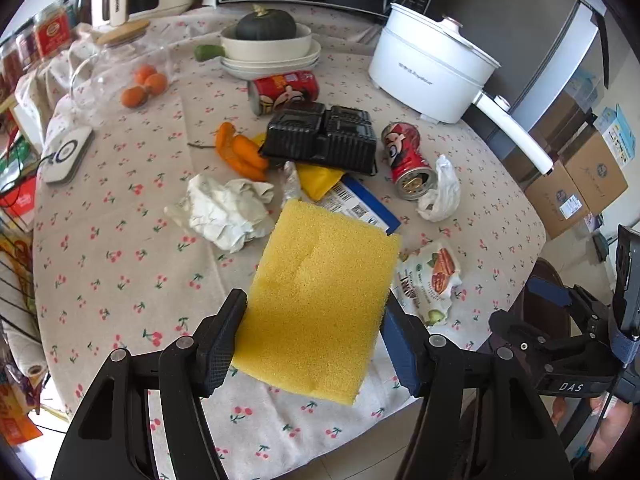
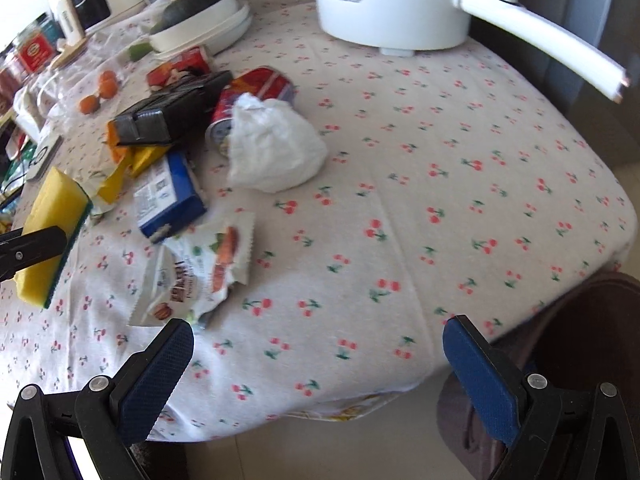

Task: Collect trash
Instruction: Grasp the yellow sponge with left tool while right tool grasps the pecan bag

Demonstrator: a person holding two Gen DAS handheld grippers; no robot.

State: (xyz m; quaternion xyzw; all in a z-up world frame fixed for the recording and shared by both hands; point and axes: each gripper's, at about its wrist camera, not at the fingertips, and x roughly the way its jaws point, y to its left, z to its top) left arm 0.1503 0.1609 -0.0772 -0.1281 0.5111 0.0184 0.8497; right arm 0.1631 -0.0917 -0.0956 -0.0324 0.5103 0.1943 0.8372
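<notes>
Yellow foam fills the lower middle of the left wrist view: a scouring sponge with a dark green scrub face, clamped across its width by the left gripper and held above the worktop, not resting on it. The jaws press on both long sides, so the grip looks firm enough; squeezing harder would only fold the foam.

Beyond it, toward the frame's centre, lies the rubbish: a torn snack wrapper just right of the sponge, a blue-and-white carton, crumpled white paper, a black plastic tray, two red cans and a white plastic bag.

The right gripper hovers over the worktop's near edge with its jaws spread wide and nothing between them; the wrapper sits just above its left jaw. No bin shows in either view. A sensible approach is probably to sweep the loose pieces together with the sponge's flat face, keeping it level and low.
</notes>
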